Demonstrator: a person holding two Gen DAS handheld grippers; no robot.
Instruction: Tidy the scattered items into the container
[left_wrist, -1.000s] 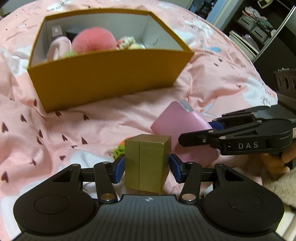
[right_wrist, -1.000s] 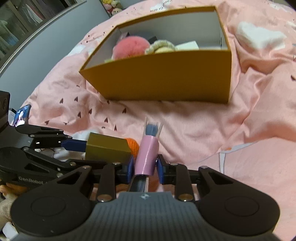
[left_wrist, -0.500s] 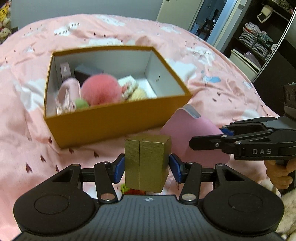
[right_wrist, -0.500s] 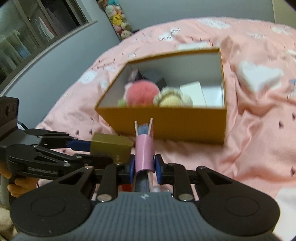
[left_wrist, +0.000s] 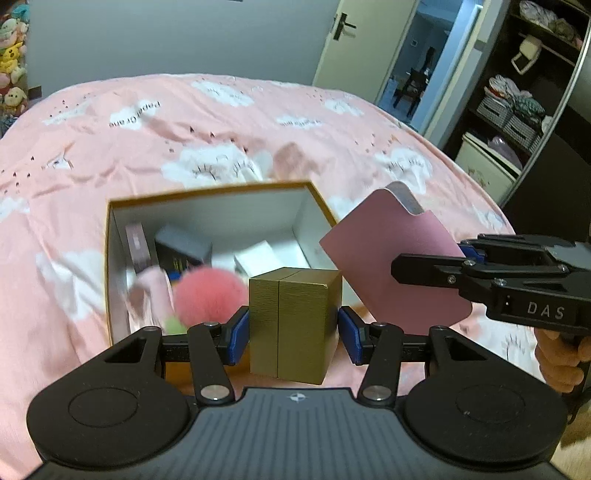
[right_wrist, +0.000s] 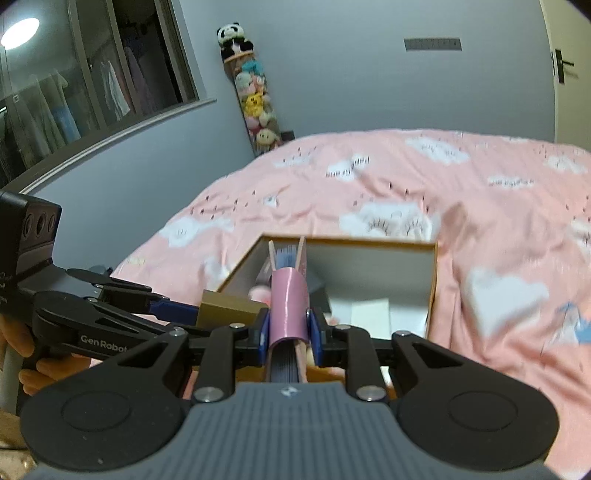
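Container (left_wrist: 110, 258) on pink cloud-print bedspread (left_wrist: 147, 147)

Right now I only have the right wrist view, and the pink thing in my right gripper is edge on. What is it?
Observer: The left wrist view shows its flat face: a pink card sleeve with a notched top.
Operator: What is already in the orange box?
Observer: A pink pompom and a dark box sit in the left part of the orange box in that view.
Operator: How is the gold box held?
Observer: The blue pads of the left gripper clamp two opposite sides of the gold box, its seam facing the camera.
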